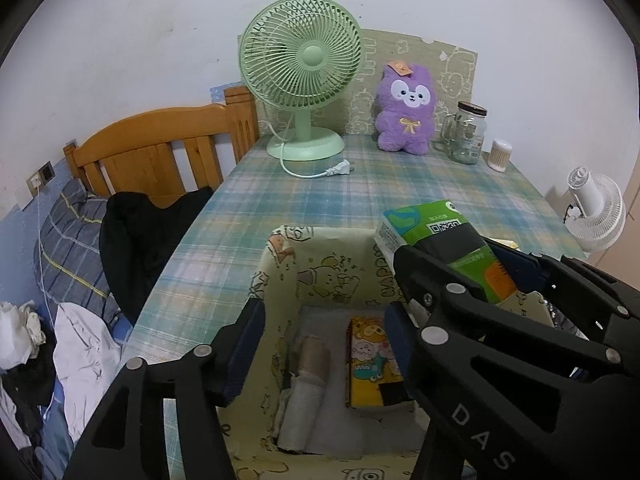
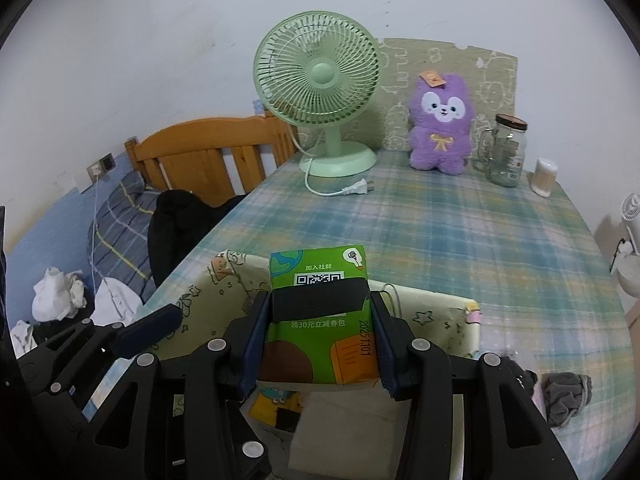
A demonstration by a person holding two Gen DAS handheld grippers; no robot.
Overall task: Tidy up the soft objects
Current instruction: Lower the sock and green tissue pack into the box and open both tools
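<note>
Two grippers sat over the fabric bin [image 1: 320, 264] on the plaid table [image 1: 400, 184]: the right gripper [image 2: 320, 320] was clamped on a green tissue pack [image 2: 320, 300] by its long sides and held it flat above the bin's right part, probably so it could drop in beside the yellow tissue pack [image 1: 372, 360] and the rolled cloth [image 1: 304, 392] already on the bottom. Left gripper [image 1: 324, 344] hung spread and empty at the bin's near edge, looking like a brace or a standby. Purple plush [image 1: 406, 110] was by the back wall and a grey sock [image 2: 568, 396] lay right of the bin, both judged as not yet sorted.
</note>
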